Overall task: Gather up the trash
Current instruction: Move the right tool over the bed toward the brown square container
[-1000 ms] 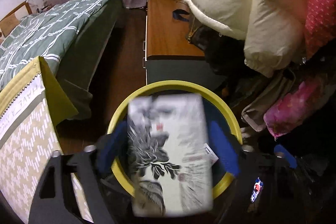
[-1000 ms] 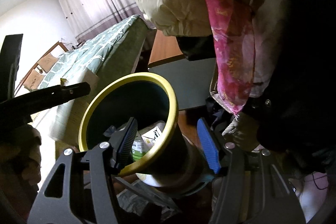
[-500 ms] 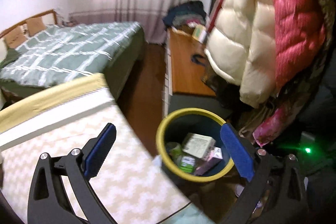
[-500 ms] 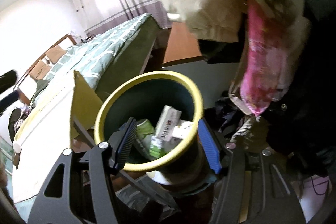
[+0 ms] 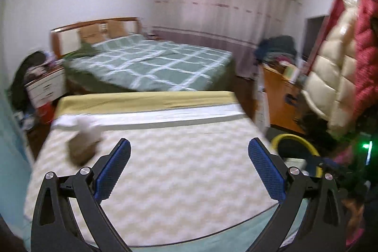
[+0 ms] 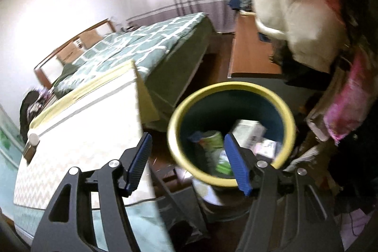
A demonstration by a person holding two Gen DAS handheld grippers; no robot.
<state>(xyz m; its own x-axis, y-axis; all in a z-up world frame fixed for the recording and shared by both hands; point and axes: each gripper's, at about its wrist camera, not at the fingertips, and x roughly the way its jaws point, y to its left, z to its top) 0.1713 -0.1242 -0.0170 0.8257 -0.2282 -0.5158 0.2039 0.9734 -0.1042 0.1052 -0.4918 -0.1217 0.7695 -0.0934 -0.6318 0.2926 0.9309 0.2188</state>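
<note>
While its ribbed blue pads stand spread and empty, the left hand-held gripper (image 5: 189, 169) hangs over a table (image 5: 179, 171) draped in a quilted, cream zigzag cloth, where a blurred brown lump (image 5: 81, 149) lies at the left. Spread just as wide and holding nothing, the right hand-held gripper (image 6: 186, 162) points at the round, yellow-rimmed bin (image 6: 232, 134) on the floor beside the table; a white carton (image 6: 248, 131) and a green can (image 6: 212, 137) lie inside. A bed (image 5: 151, 63) with a green checked cover stands beyond.
</note>
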